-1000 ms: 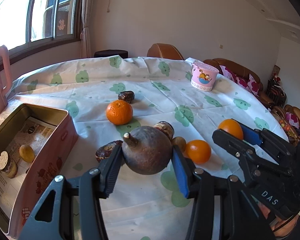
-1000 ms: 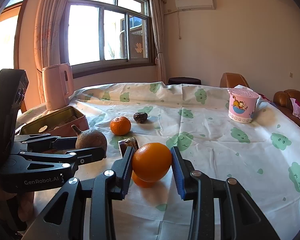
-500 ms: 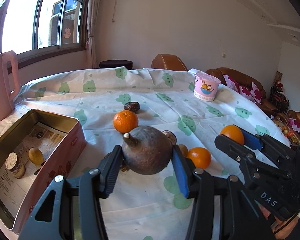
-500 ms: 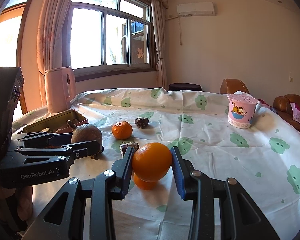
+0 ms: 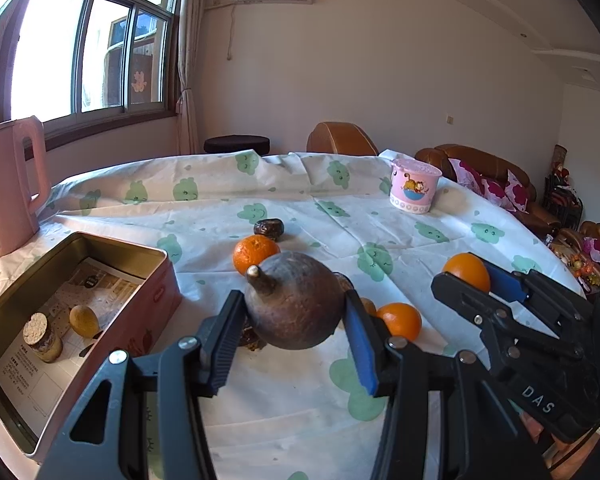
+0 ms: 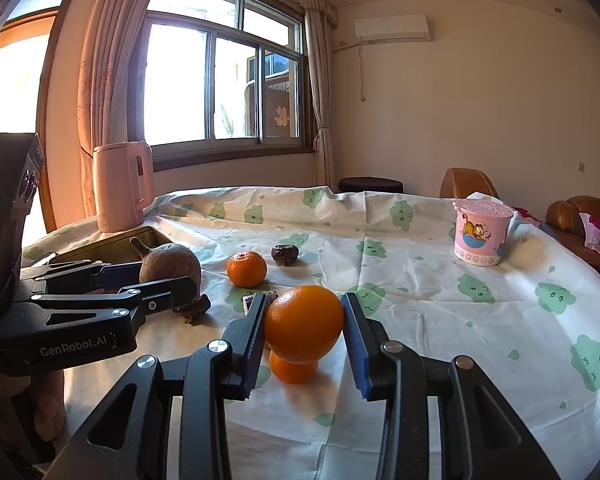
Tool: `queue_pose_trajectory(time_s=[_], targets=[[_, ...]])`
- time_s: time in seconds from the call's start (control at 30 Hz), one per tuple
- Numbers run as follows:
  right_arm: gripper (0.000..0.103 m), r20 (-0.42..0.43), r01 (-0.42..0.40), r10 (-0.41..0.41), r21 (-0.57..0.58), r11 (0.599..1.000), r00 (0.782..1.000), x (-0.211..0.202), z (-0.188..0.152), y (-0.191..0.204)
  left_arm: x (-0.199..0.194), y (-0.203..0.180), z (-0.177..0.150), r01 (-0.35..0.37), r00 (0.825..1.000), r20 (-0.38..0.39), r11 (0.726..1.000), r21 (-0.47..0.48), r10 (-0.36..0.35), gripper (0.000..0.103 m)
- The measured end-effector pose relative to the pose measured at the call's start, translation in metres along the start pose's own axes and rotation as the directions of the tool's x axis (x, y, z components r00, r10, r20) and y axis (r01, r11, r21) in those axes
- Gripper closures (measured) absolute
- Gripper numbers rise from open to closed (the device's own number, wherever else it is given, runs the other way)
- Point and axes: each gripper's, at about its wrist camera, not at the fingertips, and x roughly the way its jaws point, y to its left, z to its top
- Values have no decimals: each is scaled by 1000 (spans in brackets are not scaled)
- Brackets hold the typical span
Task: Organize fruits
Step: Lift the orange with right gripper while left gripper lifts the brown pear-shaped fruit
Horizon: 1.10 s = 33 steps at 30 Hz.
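Observation:
My left gripper (image 5: 294, 320) is shut on a round brown fruit with a stub stem (image 5: 296, 304), held above the tablecloth; the same brown fruit (image 6: 171, 264) shows at the left of the right wrist view. My right gripper (image 6: 303, 326) is shut on an orange (image 6: 302, 328), which appears as an orange (image 5: 466, 272) at the right of the left wrist view. On the cloth lie a tangerine (image 5: 255, 254), another orange (image 5: 400, 320), a dark date (image 5: 269, 229) and a dark fruit (image 6: 192, 310) under the left gripper. An open tin box (image 5: 140, 284) sits at the left.
Inside the tin lie a small yellow fruit (image 5: 84, 320), a corked jar (image 5: 40, 338) and a printed sheet. A pink kettle (image 5: 8, 184) stands behind the tin. A pink cartoon tub (image 5: 414, 190) is at the far right of the table. Sofas stand beyond.
The left wrist view has tilted up a little, so the kettle and more of the wall show. Both fruits stay gripped. The right gripper has hardly moved.

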Motion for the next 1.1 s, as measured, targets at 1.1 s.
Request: queue_pose_trajectory(time_s=[1.1], targets=[[64,90,0,2,-24,1000,996,-15,-3,4,-23,-12,-4,-71,988,138,996,62,62,52]])
